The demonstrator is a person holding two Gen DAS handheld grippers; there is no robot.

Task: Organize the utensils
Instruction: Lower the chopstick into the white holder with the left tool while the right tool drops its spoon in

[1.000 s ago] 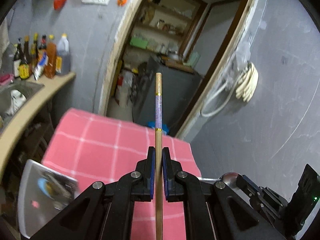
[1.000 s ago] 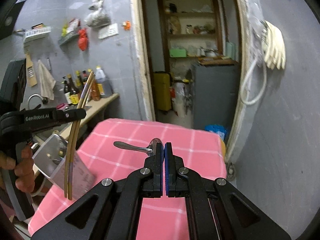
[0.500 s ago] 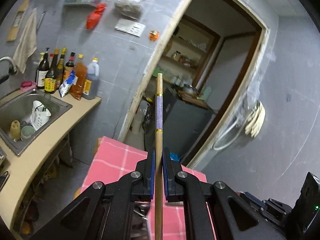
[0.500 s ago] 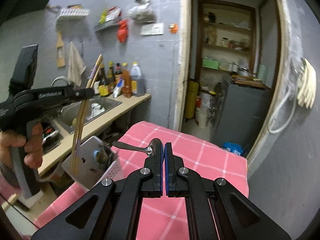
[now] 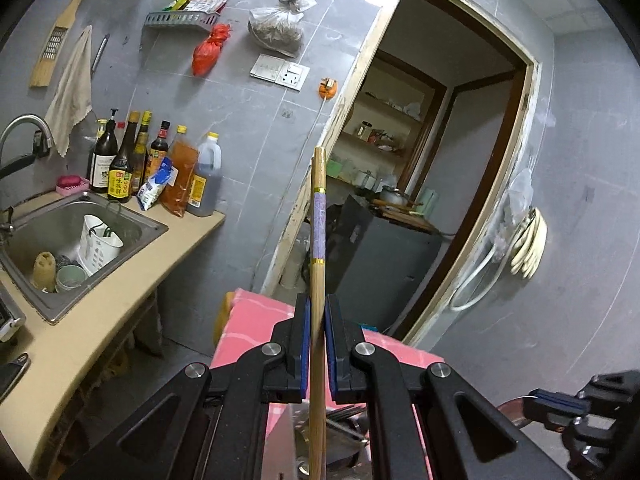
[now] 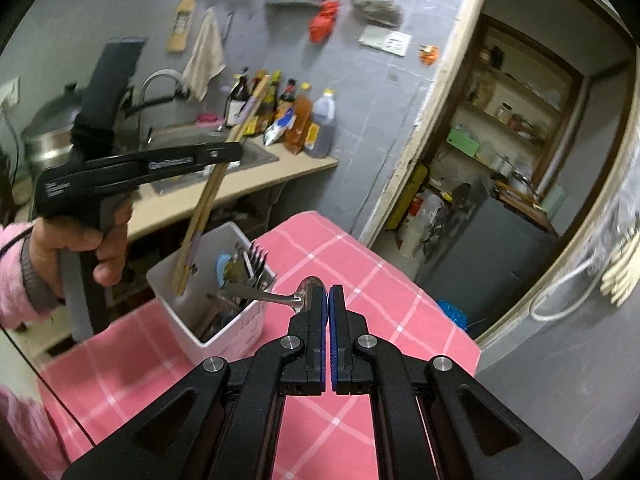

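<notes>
- Overall, the table under its pink checked cloth [image 6: 352, 280] occupied the foreground, beside a counter with a sink [image 5: 72, 236] and a row of bottles [image 5: 160, 168] against the grey wall.
- A white utensil holder [image 6: 224, 320] stood at the cloth's left edge. It already contained forks and other cutlery, so the sorting was judged partly done.
- The left gripper [image 6: 236, 152], held in a person's hand [image 6: 80, 240] with a pink sleeve, was clamped on a pair of wooden chopsticks [image 6: 208, 208]. Their lower tips were at the holder's rim, seemingly just inside it.
- Compared with a second before, the chopsticks had travelled from over the holder's outer side to a steep slant into its mouth. The left wrist view had swung away from the cloth towards the sink and doorway.
- The right gripper [image 6: 329, 300] was closed on the bowl of a metal spoon [image 6: 280, 298], whose handle pointed left over the holder. It had been carried nearer the holder in that same second.
- Assessment: both utensils stood ready for deposit. Release of the chopsticks appeared the next step, with the spoon to follow.
</notes>
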